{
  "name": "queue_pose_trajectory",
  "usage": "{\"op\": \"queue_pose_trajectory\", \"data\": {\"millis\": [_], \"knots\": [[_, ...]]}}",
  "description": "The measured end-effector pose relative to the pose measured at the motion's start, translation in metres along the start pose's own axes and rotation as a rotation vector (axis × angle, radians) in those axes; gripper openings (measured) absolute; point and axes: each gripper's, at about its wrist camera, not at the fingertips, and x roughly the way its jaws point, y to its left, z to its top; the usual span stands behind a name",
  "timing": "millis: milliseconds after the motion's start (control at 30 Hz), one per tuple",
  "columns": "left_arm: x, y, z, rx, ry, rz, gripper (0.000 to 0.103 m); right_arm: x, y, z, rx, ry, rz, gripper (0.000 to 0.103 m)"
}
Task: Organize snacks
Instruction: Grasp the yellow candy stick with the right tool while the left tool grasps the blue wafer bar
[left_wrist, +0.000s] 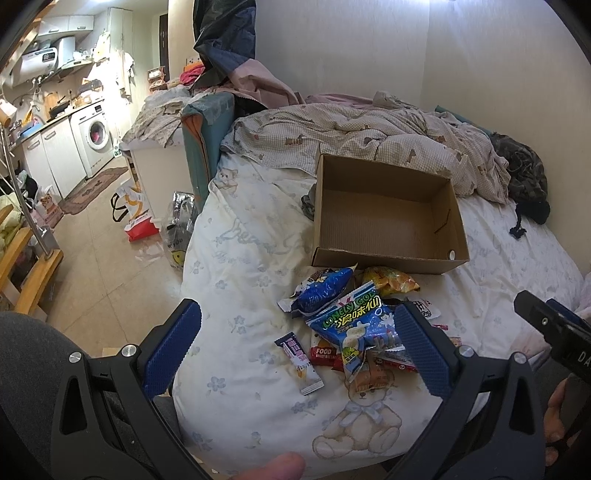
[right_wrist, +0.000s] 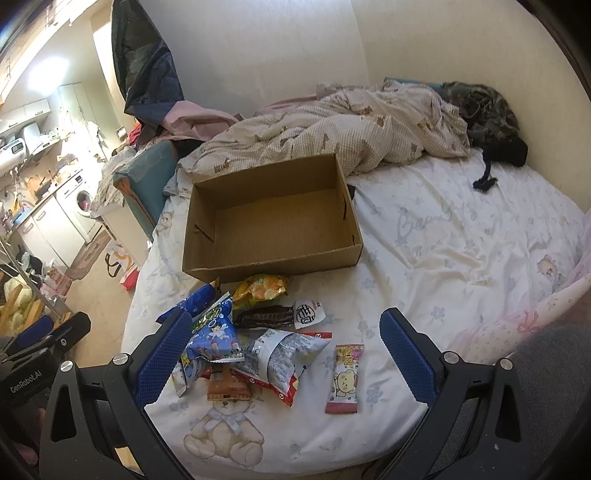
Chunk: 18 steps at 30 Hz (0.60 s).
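An open, empty cardboard box (left_wrist: 388, 218) (right_wrist: 273, 221) sits on the bed. In front of it lies a pile of snack packets: a blue bag (left_wrist: 347, 325) (right_wrist: 212, 338), a yellow bag (left_wrist: 391, 280) (right_wrist: 260, 290), a dark blue bag (left_wrist: 321, 290), a dark brown pack (right_wrist: 264, 317), a silver-and-red bag (right_wrist: 280, 358). A small white bar (left_wrist: 299, 363) lies left of the pile. A teddy-print bar (right_wrist: 343, 378) lies right of it. My left gripper (left_wrist: 299, 343) is open and empty above the pile's near left. My right gripper (right_wrist: 284, 354) is open and empty above the pile.
The bed (right_wrist: 443, 258) carries a rumpled checked duvet (right_wrist: 351, 122) behind the box and dark clothes (right_wrist: 484, 118) at the far right. The bed's left edge drops to a tiled floor (left_wrist: 110, 258) with bags (left_wrist: 136, 218). A kitchen with a washing machine (left_wrist: 96, 136) is far left.
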Motion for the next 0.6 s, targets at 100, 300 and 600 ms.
{"op": "queue_pose_trajectory", "data": {"millis": [100,300,600], "knots": [[0.005,0.0,0.0,0.005,0.027,0.001,0.103,0.002,-0.007,0.006,0.013,0.016,-0.003,0.103],[0.019,-0.003,0.01,0.021,0.084,0.026,0.103,0.034,-0.038,0.015,0.134,0.185,-0.025,0.103],[0.044,0.001,0.023,0.003,0.143,0.053,0.103,0.116,-0.101,0.007,0.331,0.515,-0.104,0.1]]}}
